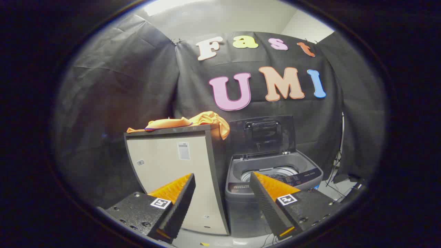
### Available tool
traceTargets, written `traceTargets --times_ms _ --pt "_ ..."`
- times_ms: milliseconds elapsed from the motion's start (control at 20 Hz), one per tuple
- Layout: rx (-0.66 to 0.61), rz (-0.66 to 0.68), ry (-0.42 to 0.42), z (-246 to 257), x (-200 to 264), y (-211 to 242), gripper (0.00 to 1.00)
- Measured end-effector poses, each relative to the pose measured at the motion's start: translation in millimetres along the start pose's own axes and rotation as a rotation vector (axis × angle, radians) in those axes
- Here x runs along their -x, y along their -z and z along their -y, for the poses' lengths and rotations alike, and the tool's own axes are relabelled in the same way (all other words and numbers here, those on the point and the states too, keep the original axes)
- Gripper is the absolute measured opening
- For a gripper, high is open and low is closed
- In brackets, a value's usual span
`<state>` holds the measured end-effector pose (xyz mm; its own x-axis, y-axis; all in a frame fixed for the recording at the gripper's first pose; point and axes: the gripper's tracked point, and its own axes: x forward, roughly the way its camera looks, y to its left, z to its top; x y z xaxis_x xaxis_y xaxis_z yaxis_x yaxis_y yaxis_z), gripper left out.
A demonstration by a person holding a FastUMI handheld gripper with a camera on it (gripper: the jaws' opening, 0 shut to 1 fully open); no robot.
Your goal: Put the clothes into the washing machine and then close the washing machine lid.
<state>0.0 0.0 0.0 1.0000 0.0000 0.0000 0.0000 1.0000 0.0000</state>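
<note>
Tool (222, 182) fingers spread wide, gripping nothing. Just beyond them: pale cabinet (172, 172), with top-loading washing machine (272, 179) touching its right side. Washer lid (263, 134) up, leaning back against the cloth wall; drum (272, 171) visible underneath. Orange clothes (193, 122) heaped on cabinet top, one end hanging over the corner nearest the washer.

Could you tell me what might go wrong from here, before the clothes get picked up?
1. The clothes drape over the cabinet's corner; pinching only a fold could let them slip or drag.
2. The open gripper is well back, so the carry could clip the raised lid or miss the washer drum.
</note>
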Motion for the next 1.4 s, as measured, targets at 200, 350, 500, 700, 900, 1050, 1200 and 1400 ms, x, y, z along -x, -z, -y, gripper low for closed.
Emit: traceTargets --times_ms 200,350,500,700,900,1050,1200,1400 --pt "-0.008 0.015 -0.005 0 4 -4 0.96" --pt "-0.014 0.026 -0.014 -3 4 -6 0.96" --pt "-0.008 0.021 -0.017 -6 5 -3 0.96" --pt "-0.033 0.015 -0.009 -6 7 0 0.96" --pt "-0.030 0.012 -0.011 -8 8 -2 0.97" --pt "-0.024 0.016 -0.011 -8 7 -5 0.97" --pt "-0.029 0.015 -0.010 -7 6 -7 0.97" --pt "-0.023 0.021 -0.011 -8 4 -12 0.97"
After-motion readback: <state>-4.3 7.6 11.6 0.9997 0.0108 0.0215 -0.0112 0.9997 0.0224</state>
